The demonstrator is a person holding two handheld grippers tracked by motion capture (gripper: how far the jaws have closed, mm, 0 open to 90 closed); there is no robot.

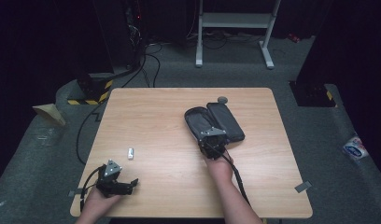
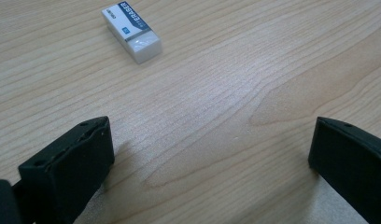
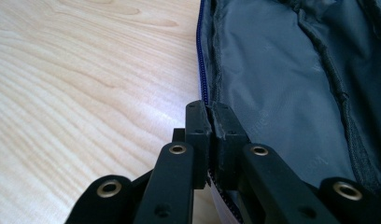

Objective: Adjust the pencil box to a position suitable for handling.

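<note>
A dark grey zip pouch (image 1: 223, 122) lies open on the wooden table (image 1: 160, 116), right of centre. My right gripper (image 1: 210, 136) is at its near edge. In the right gripper view the jaws (image 3: 212, 114) are shut on the pouch's rim (image 3: 282, 79), right on the blue zipper line (image 3: 202, 60). A white eraser (image 1: 130, 153) with a blue sleeve lies at the front left. My left gripper (image 1: 130, 185) rests on the table near the front edge, a little nearer than the eraser. Its jaws (image 2: 212, 140) stand wide open over bare wood, with the eraser (image 2: 131, 31) farther out.
A small grey round thing (image 1: 222, 99) sits at the table's far edge, behind the pouch. A strip of grey tape (image 1: 302, 186) marks the front right corner. On the floor beyond are cables (image 1: 146, 65) and a white stand (image 1: 235, 28).
</note>
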